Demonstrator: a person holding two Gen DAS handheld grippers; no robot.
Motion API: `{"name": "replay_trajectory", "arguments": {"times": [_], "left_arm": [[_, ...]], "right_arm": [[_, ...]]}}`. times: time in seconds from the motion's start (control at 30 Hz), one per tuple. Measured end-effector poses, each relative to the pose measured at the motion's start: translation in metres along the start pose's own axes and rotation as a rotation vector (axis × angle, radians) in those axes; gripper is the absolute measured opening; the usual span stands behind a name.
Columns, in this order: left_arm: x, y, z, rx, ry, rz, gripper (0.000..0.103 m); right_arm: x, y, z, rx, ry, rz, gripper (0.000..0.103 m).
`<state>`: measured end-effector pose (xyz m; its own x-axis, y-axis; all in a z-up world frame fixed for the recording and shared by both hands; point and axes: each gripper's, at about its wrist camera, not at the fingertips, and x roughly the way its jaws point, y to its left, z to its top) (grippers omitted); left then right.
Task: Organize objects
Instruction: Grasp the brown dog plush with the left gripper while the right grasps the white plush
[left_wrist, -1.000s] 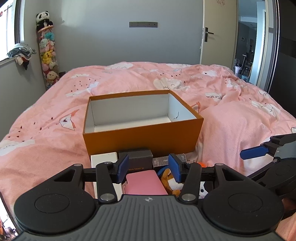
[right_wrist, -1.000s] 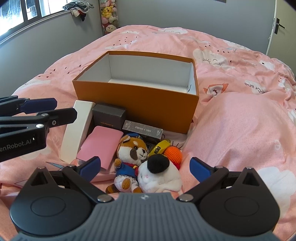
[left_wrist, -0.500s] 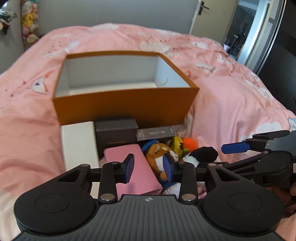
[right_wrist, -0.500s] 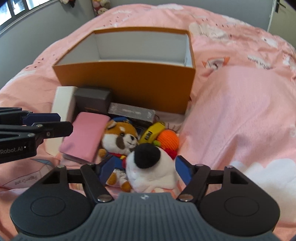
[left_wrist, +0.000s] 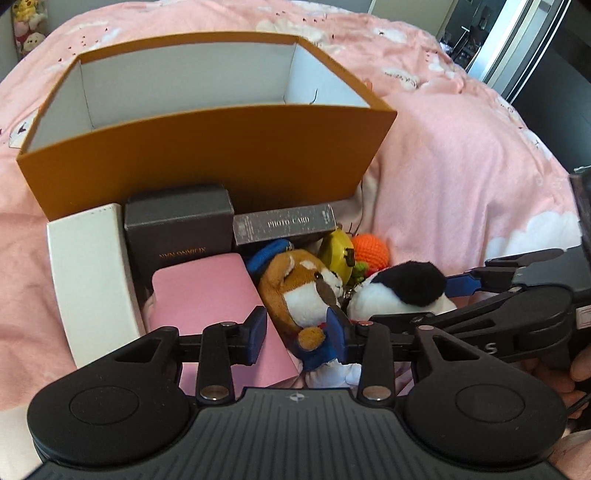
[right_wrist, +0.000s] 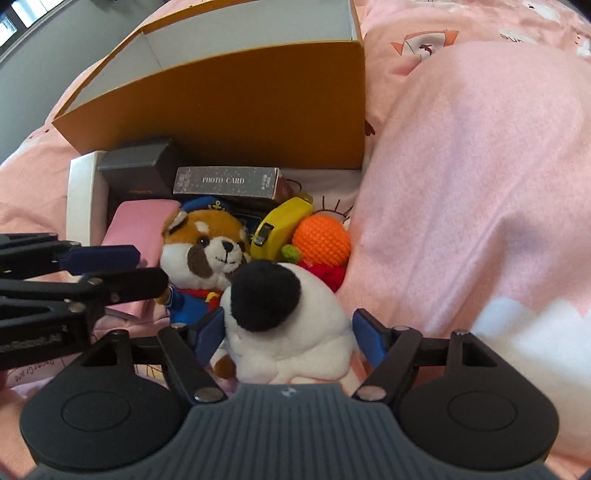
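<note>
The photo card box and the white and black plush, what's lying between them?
In the right wrist view, the red panda plush and yellow toy lie between the photo card box and white and black plush.

Matt cardboard box (left_wrist: 207, 155), fuzzy plush toys (right_wrist: 207, 254), a knitted orange ball (right_wrist: 321, 240), soft fleecy bedspread (right_wrist: 461, 166).

Before the open box (left_wrist: 207, 155) lie smaller boxes (left_wrist: 177, 229) at left, plush toys (right_wrist: 207, 251) right of them.
</note>
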<state>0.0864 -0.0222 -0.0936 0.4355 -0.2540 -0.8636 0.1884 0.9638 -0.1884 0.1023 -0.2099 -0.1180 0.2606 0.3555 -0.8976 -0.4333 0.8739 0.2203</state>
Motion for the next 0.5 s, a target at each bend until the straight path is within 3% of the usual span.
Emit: {"name": "replay_trajectory", "arguments": {"times": [0.1, 0.33, 0.4, 0.5], "left_arm": [[0.002, 0.001, 0.001, -0.001, 0.0, -0.002, 0.051], [0.013, -0.008, 0.01, 0.037, 0.006, 0.06, 0.057], [0.017, -0.012, 0.011, 0.06, 0.009, 0.078, 0.06], [0.024, -0.018, 0.013, 0.094, 0.014, 0.093, 0.062]], "right_arm": [[-0.014, -0.004, -0.001, 0.034, -0.036, 0.007, 0.069], [-0.047, -0.019, 0.01, 0.117, -0.228, -0.016, 0.068], [-0.045, -0.025, 0.015, 0.134, -0.233, -0.02, 0.068], [-0.03, -0.038, 0.02, 0.192, -0.185, 0.038, 0.069]]}}
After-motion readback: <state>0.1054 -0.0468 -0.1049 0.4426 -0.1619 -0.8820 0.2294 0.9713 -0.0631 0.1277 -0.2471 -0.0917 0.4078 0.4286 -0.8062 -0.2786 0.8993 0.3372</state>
